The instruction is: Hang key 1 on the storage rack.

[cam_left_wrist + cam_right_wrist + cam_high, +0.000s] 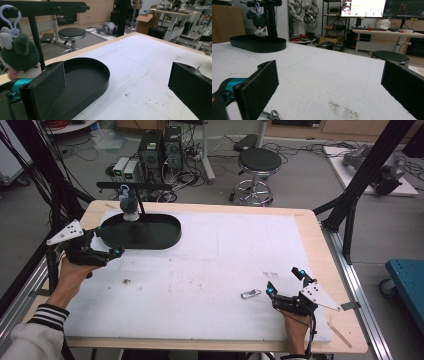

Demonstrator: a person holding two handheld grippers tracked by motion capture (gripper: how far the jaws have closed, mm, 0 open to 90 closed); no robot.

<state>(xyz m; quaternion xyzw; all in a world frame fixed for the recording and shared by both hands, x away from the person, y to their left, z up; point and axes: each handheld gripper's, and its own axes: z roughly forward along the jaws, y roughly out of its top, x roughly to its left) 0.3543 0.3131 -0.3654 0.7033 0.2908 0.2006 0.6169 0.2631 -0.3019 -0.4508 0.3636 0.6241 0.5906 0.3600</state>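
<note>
The plush (17, 53) is cut off at the left edge of the left gripper view, its lower part hidden behind a jaw. The clip (273, 115) runs off the bottom edge of the right gripper view — too small in the high view to make out.

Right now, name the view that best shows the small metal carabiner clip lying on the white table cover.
The high view: the whole small metal carabiner clip lies clear on the white table cover, beside the right gripper. The right gripper view catches just a part at its bottom edge.
</note>
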